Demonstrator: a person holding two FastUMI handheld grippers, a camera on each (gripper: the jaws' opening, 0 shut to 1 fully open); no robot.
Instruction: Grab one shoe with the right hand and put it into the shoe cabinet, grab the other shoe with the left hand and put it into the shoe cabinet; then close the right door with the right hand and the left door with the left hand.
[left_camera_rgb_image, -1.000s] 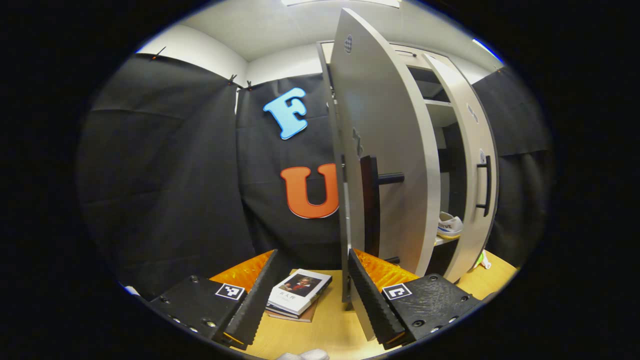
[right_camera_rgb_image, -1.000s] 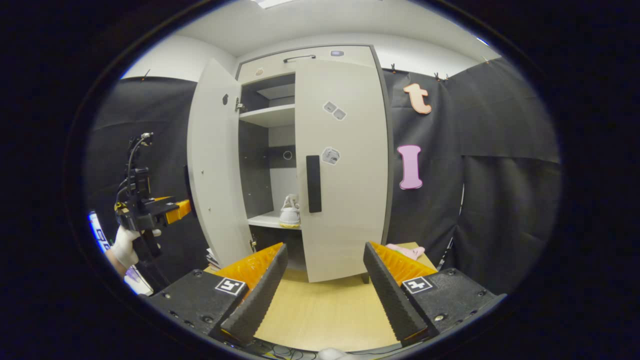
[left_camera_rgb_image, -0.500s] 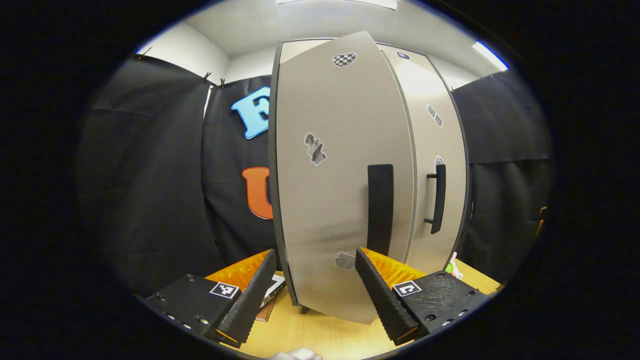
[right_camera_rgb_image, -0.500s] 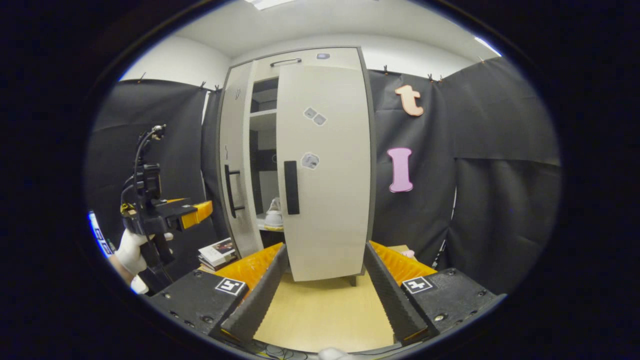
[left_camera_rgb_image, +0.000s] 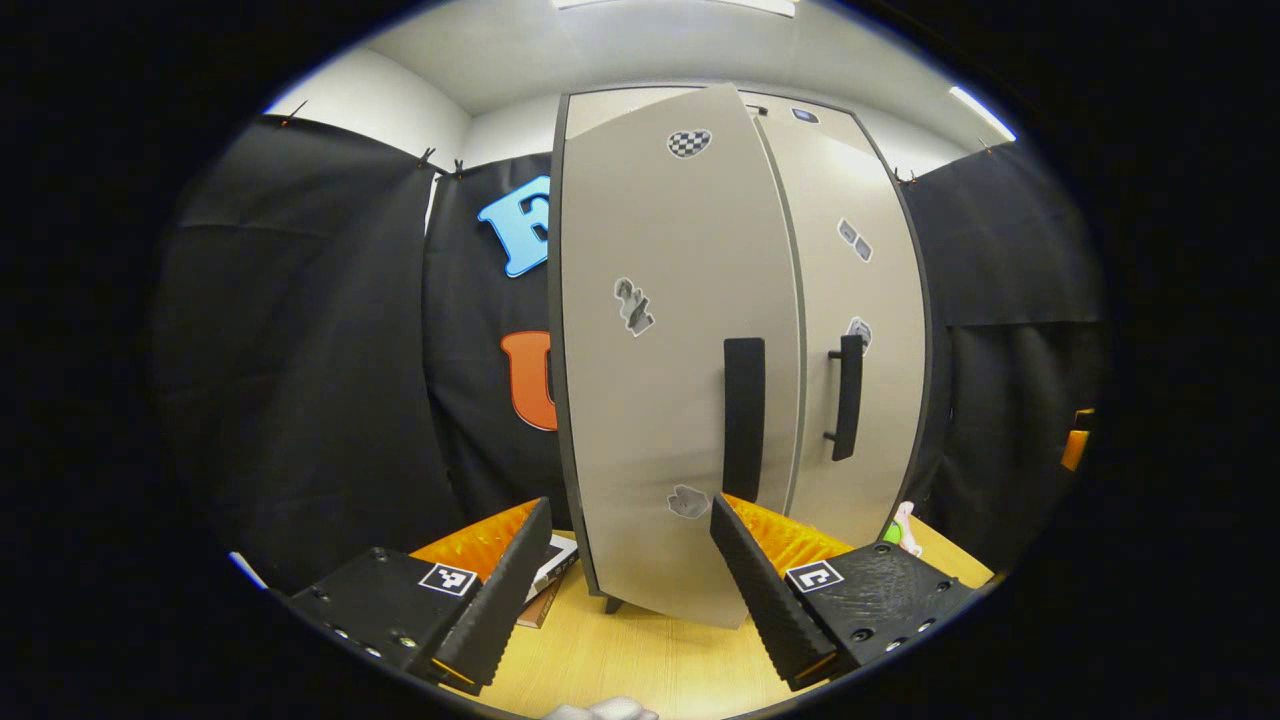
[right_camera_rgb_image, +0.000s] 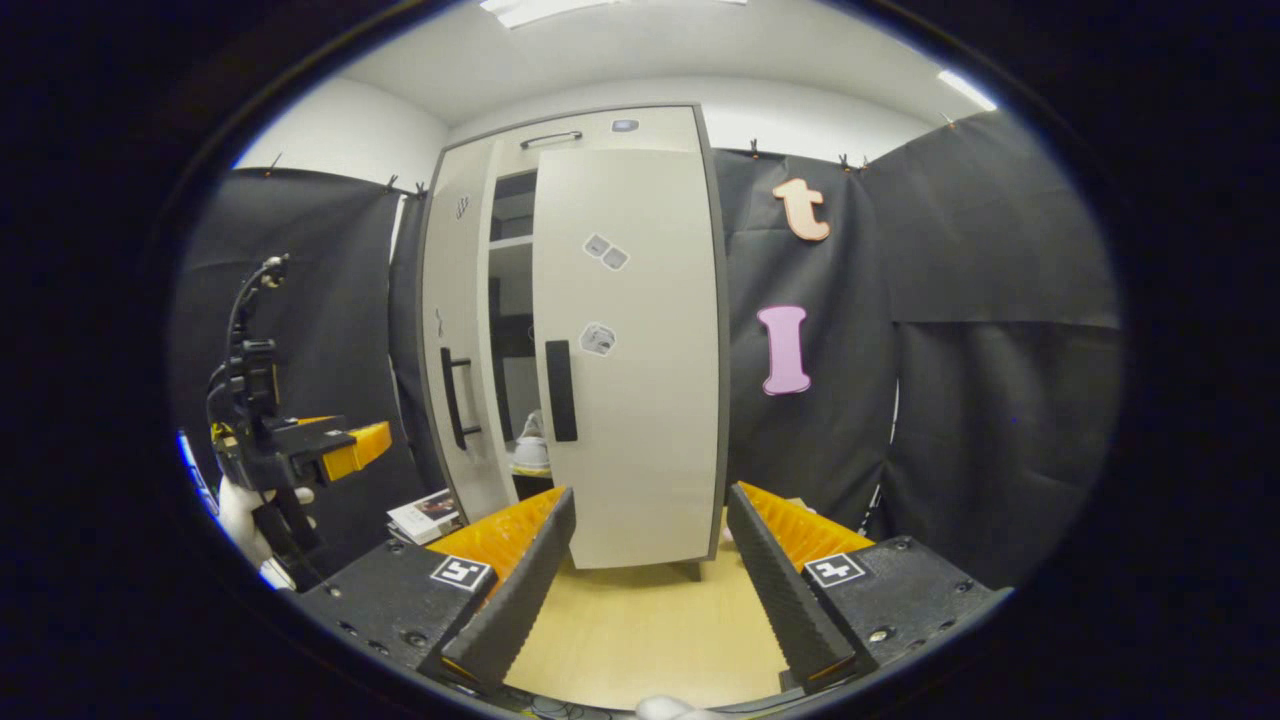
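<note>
The pale shoe cabinet (right_camera_rgb_image: 630, 130) stands on a wooden table. In the right gripper view its right door (right_camera_rgb_image: 640, 400) lies flat against the front, and the left door (right_camera_rgb_image: 450, 300) stands slightly ajar. Through the narrow gap a white shoe (right_camera_rgb_image: 530, 452) shows on a shelf. In the left gripper view the left door (left_camera_rgb_image: 660, 300) with its black handle (left_camera_rgb_image: 743, 415) is close ahead of my left gripper (left_camera_rgb_image: 625, 590), which is open and holds nothing. A gloved hand (right_camera_rgb_image: 240, 500) holds that left gripper (right_camera_rgb_image: 355, 448) to the left of the cabinet. My right gripper (right_camera_rgb_image: 650, 590) is open and holds nothing, back from the right door.
Books (right_camera_rgb_image: 425, 515) lie on the table (right_camera_rgb_image: 640, 630) left of the cabinet, also visible as books (left_camera_rgb_image: 550, 575) between my left fingers. A small green and pink item (left_camera_rgb_image: 900, 525) lies by the cabinet's right foot. Black cloth walls surround the booth.
The left door has swung from wide open to nearly shut, narrowing the gap over the shelf and shoe. The left gripper followed the door round, then drew back slightly.
</note>
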